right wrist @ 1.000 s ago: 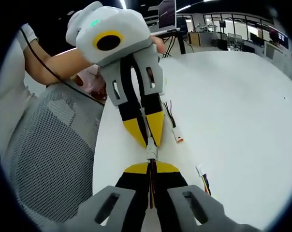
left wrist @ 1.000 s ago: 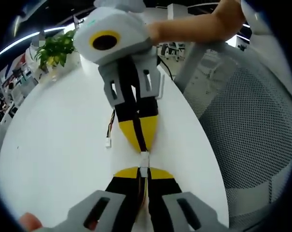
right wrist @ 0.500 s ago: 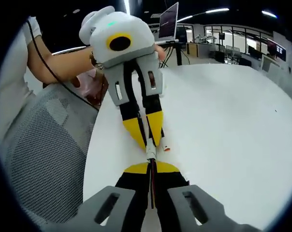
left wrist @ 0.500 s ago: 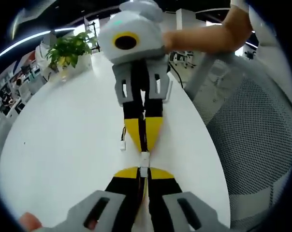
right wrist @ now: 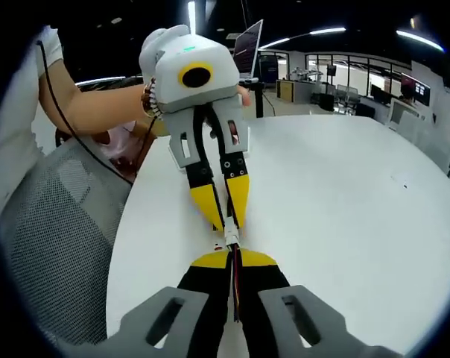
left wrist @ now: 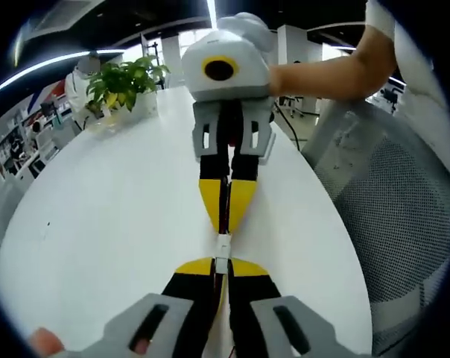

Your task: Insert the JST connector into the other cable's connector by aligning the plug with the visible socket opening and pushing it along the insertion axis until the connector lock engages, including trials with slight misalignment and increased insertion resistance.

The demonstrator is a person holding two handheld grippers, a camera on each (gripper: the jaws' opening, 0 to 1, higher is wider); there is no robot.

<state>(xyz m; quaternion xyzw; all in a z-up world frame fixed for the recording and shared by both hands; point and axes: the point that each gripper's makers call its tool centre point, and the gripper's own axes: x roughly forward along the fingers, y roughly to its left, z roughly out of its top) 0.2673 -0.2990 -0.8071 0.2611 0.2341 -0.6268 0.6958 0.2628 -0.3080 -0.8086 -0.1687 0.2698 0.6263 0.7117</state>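
White JST connector pair sits directly between my two grippers, above the round white tabletop. In the left gripper view, my left gripper rises from 6 o'clock. Its yellow-tipped black fingers are pressed together on one small white connector body, with thin coloured wires running back between them. The right gripper comes down from 12 o'clock, its fingers closed on the mating white body. The two bodies meet end to end at the centre of the view. I cannot tell whether the lock has engaged.

In the right gripper view, the same joint appears just below centre. My right gripper pinches its half from 6 o'clock. The left gripper pinches the other half from 12 o'clock, with a red wire visible between my own fingers.

A bare forearm reaches in at 1 o'clock in the left gripper view. A grey mesh office chair stands at 3 o'clock, beside the tabletop edge. A green potted plant stands on the tabletop at 11 o'clock. In the right gripper view, an open laptop is at 12 o'clock.
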